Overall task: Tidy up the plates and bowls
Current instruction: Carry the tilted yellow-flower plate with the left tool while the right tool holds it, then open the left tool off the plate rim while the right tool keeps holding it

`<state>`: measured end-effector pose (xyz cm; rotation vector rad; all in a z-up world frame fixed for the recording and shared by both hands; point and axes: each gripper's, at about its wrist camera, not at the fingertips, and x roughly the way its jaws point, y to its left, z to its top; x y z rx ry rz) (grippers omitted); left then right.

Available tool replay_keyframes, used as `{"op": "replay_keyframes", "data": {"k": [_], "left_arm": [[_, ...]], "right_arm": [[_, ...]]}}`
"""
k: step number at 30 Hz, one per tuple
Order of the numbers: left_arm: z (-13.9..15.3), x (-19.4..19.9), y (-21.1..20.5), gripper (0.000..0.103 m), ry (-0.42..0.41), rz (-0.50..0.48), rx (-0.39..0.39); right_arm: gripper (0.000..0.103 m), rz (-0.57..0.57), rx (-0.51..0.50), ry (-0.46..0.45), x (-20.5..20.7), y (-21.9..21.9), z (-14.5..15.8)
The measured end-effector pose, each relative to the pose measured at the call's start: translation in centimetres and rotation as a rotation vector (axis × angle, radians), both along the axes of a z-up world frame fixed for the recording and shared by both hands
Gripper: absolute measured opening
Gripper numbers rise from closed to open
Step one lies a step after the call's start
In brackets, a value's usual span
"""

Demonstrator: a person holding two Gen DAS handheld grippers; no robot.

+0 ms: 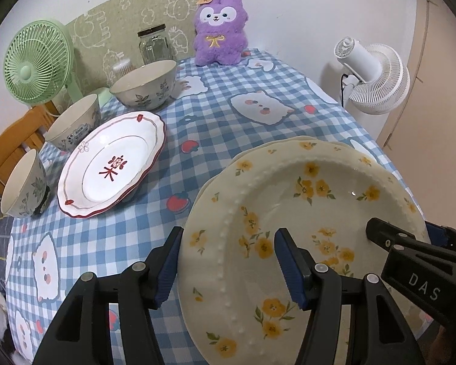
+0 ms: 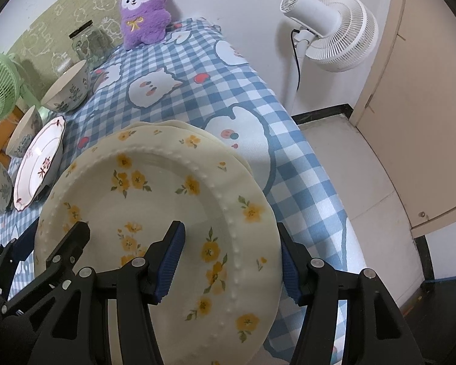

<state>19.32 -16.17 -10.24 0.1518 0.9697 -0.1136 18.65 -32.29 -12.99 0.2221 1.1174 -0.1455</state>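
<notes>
A cream plate with yellow flowers (image 1: 304, 188) (image 2: 155, 182) lies tilted over a second cream plate (image 1: 288, 140) (image 2: 179, 126) near the table's front right. My left gripper (image 1: 229, 234) clamps its left rim, one finger under the edge and one inside the well. My right gripper (image 2: 229, 228) grips the opposite rim the same way. Each wrist view also shows a finger of the other gripper (image 1: 380, 232) (image 2: 79, 231). To the left sit a red-trimmed white plate (image 1: 112, 164) (image 2: 39, 164) and three patterned bowls: large (image 1: 146, 85), medium (image 1: 73, 121), small (image 1: 24, 182).
A purple plush toy (image 1: 220, 30) and a glass jar (image 1: 153, 42) stand at the back of the checked tablecloth (image 1: 215, 121). A green fan (image 1: 36, 60) and a wooden chair (image 1: 12, 146) are at the left. A white fan (image 2: 328, 24) and bare floor (image 2: 364, 167) lie past the table's right edge.
</notes>
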Motion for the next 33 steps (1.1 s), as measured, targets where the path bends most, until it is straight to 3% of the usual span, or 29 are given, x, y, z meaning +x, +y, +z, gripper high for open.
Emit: {"op": "replay_keyframes", "data": {"k": [23,33], "left_arm": [[-0.2,0.1,-0.2,0.07,-0.02,-0.017,0.001],[0.4,-0.4,1.1,0.078,-0.004,-0.013,-0.064]], "right_arm": [[0.063,0.007,-0.023,0.001,-0.2,0.2,0.4],[0.064,-0.01,-0.048,-0.029,-0.9,0.5,1.6]]}}
